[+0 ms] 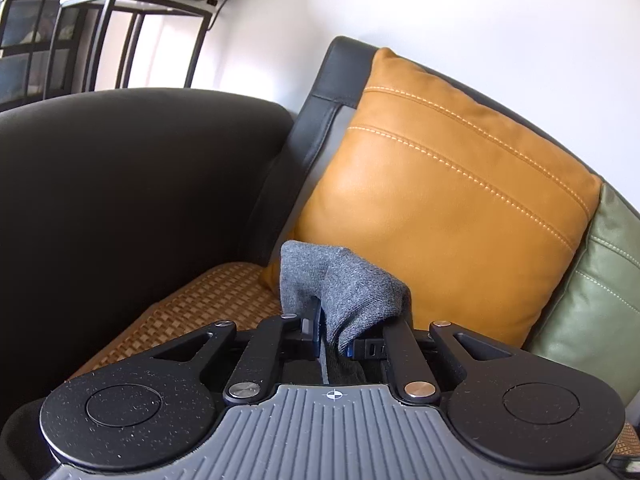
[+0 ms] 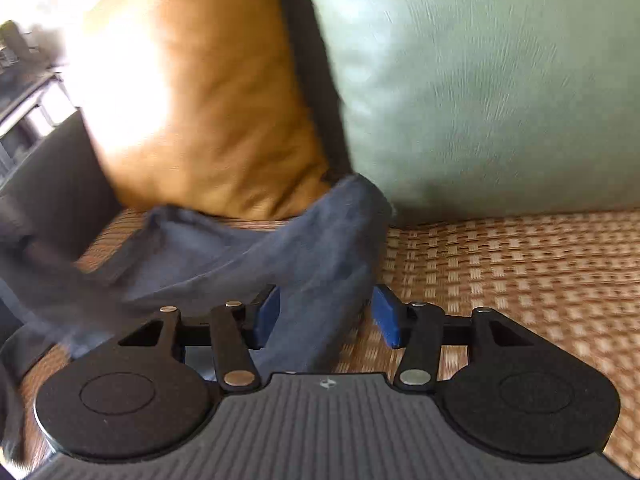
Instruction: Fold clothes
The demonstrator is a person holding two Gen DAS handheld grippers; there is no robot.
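Two grippers share one grey garment (image 2: 224, 248) over the woven seat (image 2: 500, 264) — the left gripper (image 1: 336, 340) pinches a bunched edge, apparently to lift it, while the right gripper (image 2: 326, 316) straddles cloth, jaws wide.

Grey knit garment (image 1: 344, 292): bunched, clamped in my left tongs, peak toward 12 o'clock. Right view: blurred cloth draped across woven seat, trailing toward 9 o'clock, between my parted pads.

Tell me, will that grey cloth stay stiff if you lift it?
Probably not. The grey cloth already droops over the left gripper that pinches it, so it looks floppy. It seems thin and knitted, likely light, and should sag and swing when lifted.
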